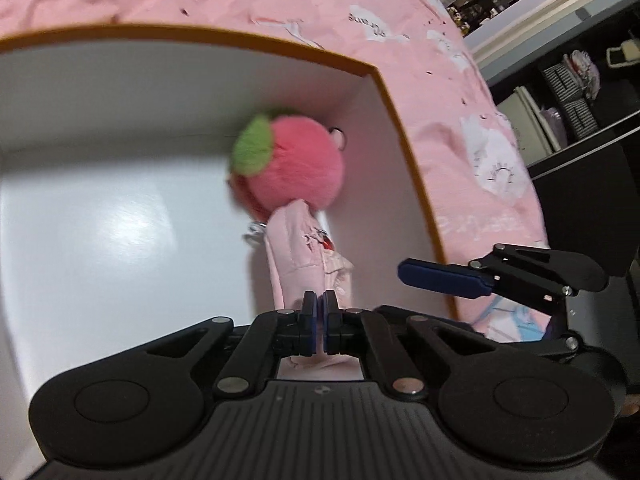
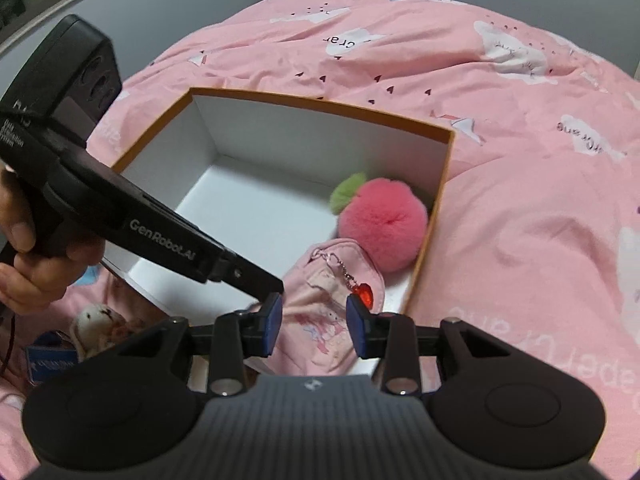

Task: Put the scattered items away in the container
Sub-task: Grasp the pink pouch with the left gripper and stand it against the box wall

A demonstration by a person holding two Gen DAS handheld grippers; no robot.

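An open box with orange rim (image 1: 384, 84) (image 2: 320, 106) and white inside lies on the pink bed. A fluffy pink ball with a green leaf (image 1: 296, 160) (image 2: 380, 220) sits in its right corner. A pink pouch (image 1: 304, 256) (image 2: 332, 316) with a red heart charm (image 2: 363, 293) lies in the box beside it. My left gripper (image 1: 319, 324) is shut on the near edge of the pouch inside the box. My right gripper (image 2: 314, 326) is open, its fingers either side of the pouch just above it; it also shows in the left wrist view (image 1: 444, 278).
A small white plush (image 2: 96, 320) and a blue item (image 2: 52, 364) lie on the bed left of the box. The pink duvet (image 2: 520, 200) surrounds the box. Dark shelving (image 1: 580, 100) stands to the right of the bed.
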